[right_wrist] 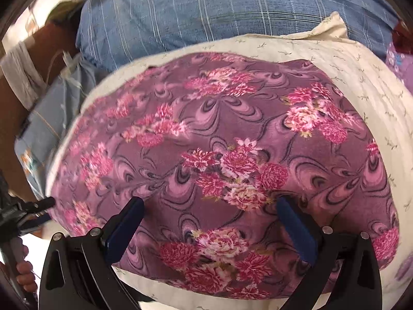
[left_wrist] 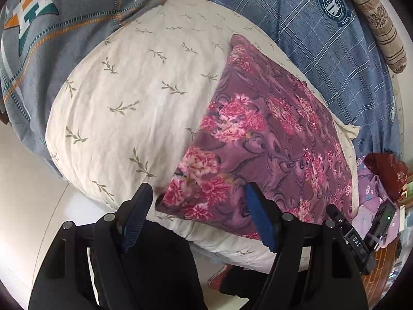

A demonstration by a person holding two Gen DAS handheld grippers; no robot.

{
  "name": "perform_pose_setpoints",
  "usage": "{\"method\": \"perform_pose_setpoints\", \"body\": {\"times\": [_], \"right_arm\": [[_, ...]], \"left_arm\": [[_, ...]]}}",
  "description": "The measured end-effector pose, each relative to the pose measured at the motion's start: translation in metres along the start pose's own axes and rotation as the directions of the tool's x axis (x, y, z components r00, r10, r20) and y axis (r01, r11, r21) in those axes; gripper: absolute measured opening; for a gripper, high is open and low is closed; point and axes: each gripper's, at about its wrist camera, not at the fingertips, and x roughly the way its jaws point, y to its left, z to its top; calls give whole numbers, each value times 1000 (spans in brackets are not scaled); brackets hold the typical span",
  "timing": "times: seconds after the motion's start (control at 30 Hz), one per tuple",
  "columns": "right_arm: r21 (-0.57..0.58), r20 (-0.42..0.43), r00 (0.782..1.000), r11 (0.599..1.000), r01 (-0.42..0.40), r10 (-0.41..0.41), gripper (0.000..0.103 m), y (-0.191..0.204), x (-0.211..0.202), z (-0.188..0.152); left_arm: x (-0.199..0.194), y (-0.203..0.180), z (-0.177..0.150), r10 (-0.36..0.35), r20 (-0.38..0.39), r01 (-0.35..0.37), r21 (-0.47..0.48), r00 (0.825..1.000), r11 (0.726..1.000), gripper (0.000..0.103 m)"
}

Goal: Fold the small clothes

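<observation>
Plainly one floral garment [right_wrist: 219, 155]; one cream pillow [left_wrist: 134, 98]; two parted tools.

Both wrist cams pitch steeply down at the bed. Left sits further back and off to one side; right is close over. Shared: floral cloth [left_wrist: 268, 139] [right_wrist: 219, 155], cream pillow [left_wrist: 134, 98] [right_wrist: 361, 77].

Soft, even daylight is washing over both views, and nothing is throwing hard shadows. In the left wrist view the pale floor [left_wrist: 38, 206] is blowing out to near white at the lower left, and the cream pillow [left_wrist: 134, 98] is reading bright but keeping its print. The right wrist view is smearing with motion blur along its left and upper parts, where the blue plaid bedding [right_wrist: 206, 13] is streaking. Both fisheye pictures are bulging and darkening to black at the corners.
</observation>
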Motion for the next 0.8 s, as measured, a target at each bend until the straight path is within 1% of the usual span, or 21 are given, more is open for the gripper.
{"method": "perform_pose_setpoints", "body": {"times": [0.1,0.13,0.2,0.37,0.43,0.47,0.5,0.53,0.6,0.63,0.7,0.8], "right_arm": [[-71,-39,997,995,68,-70,103,12,6,2],[-86,-40,996,993,79,-83,103,15,6,1],[-86,-32,996,993,74,-77,103,16,8,1],[-95,-29,998,994,53,-56,103,13,3,-1],[-104,-25,999,994,43,-46,103,13,-1,-1],[-104,-13,999,994,34,-36,102,11,-7,-1],[-101,15,1000,995,24,-23,102,10,-14,1],[-99,51,999,995,21,-16,102,10,-22,4],[-106,112,993,994,35,-23,102,8,-38,6],[-113,124,992,993,43,-29,102,7,-41,7],[-135,134,990,989,60,-42,102,10,-45,9],[-157,148,987,984,87,-64,102,15,-47,14]], "left_arm": [[-5,-9,-2,31,14,-31,40,999,999,74],[-6,-12,-2,43,18,-44,48,999,998,74],[-11,-14,-3,53,30,-54,46,998,997,74],[-25,-12,-3,22,25,-24,47,999,999,74],[-29,-7,0,-25,-6,25,20,1000,1000,74],[-29,-1,2,-80,-25,79,-27,996,996,74],[-28,7,1,-151,-42,146,-93,988,985,74],[-24,15,0,-232,-55,220,-165,971,961,74],[-16,23,-4,-319,-69,294,-247,945,924,74],[-10,24,-6,-339,-79,307,-266,938,914,74],[1,20,-9,-344,-103,305,-276,933,911,74],[18,12,-10,-379,-131,329,-298,916,896,74]]}}
